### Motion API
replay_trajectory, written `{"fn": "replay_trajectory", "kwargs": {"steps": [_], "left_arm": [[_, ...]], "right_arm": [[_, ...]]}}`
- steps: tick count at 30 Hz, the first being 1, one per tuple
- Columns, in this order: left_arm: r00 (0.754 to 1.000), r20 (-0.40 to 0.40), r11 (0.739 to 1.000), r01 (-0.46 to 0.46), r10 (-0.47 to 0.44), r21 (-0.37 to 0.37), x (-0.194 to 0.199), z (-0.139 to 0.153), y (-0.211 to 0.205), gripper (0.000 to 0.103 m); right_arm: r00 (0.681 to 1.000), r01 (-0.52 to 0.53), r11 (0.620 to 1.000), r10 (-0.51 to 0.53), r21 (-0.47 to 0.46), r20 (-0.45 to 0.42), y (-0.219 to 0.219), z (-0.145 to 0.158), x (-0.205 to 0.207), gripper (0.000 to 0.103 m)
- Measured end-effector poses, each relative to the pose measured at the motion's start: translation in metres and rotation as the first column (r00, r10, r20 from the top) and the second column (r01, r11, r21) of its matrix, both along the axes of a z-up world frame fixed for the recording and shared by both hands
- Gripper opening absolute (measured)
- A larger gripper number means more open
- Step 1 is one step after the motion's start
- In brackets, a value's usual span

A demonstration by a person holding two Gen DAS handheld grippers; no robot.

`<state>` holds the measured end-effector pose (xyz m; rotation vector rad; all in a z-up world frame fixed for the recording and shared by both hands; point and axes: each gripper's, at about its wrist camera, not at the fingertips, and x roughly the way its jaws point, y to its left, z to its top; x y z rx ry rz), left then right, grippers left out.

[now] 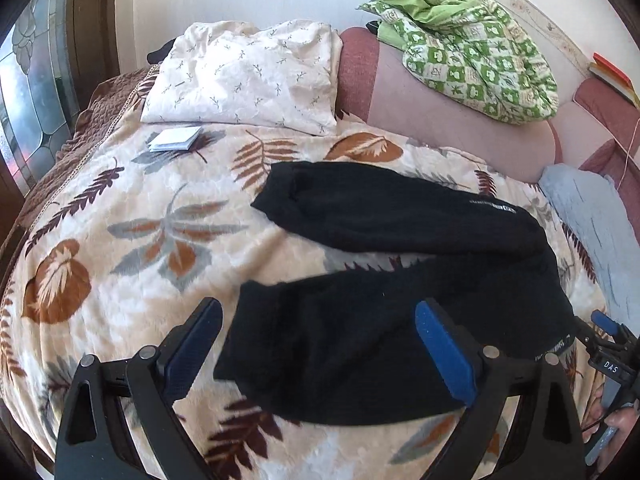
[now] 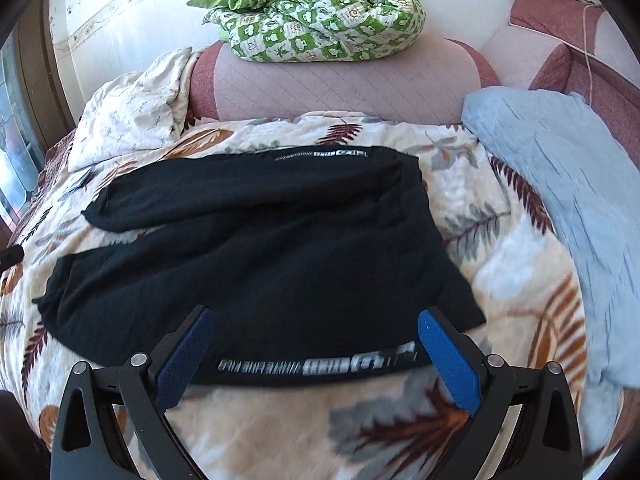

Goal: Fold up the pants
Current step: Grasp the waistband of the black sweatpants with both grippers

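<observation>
Black pants (image 1: 400, 280) lie spread on a leaf-patterned blanket (image 1: 140, 240), legs apart in a V toward the left, waistband at the right. My left gripper (image 1: 320, 312) is open and empty, hovering over the near leg's end. In the right wrist view the pants (image 2: 260, 248) fill the middle, with a white-lettered waistband (image 2: 320, 364) nearest. My right gripper (image 2: 316, 320) is open and empty just above that waistband. The right gripper's tip also shows in the left wrist view (image 1: 604, 332), at the waistband.
A cream pillow (image 1: 240, 80) and a small white booklet (image 1: 176, 140) lie at the far left. A green checked quilt (image 2: 320, 8) sits on the pink headboard (image 2: 340, 88). A blue cloth (image 2: 560, 184) lies at the right. A window (image 1: 28, 100) is left.
</observation>
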<state>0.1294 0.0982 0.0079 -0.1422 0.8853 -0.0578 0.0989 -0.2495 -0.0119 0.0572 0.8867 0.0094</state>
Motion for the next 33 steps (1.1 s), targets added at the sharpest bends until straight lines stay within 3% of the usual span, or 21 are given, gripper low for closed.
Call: {"fn": "replay_trajectory", "kwargs": {"steps": [7,12,17,24,29,33], "left_arm": [[0.999,-0.041,1.000,0.022,-0.022,0.005,0.084,-0.010,0.014,0.097],[0.992,-0.108,0.998,0.059,-0.063,-0.037,0.144,-0.034,0.020,0.097],[0.990,-0.131,0.993,0.033,-0.048,-0.110,0.189,-0.051,0.039,0.096],[0.986,-0.163,0.982,-0.003,-0.028,-0.189,0.226,-0.075,0.054,0.096],[0.982,-0.181,0.982,0.019,-0.053,-0.188,0.238,-0.090,0.047,0.096],[0.981,-0.178,0.989,0.054,-0.078,-0.136,0.245,-0.096,0.035,0.096]], "right_arm": [[0.998,-0.057,0.998,0.057,0.031,-0.018,-0.018,-0.001,0.076,0.103],[0.993,-0.106,0.993,0.108,0.047,-0.038,-0.030,-0.009,0.143,0.103],[0.984,-0.146,0.986,0.152,0.075,-0.088,-0.036,-0.019,0.206,0.103],[0.963,-0.227,0.974,0.227,0.018,-0.148,-0.024,-0.037,0.273,0.103],[0.941,-0.275,0.960,0.278,0.043,-0.194,-0.019,-0.057,0.299,0.103],[0.932,-0.279,0.957,0.291,0.085,-0.218,-0.018,-0.071,0.313,0.102]]}}
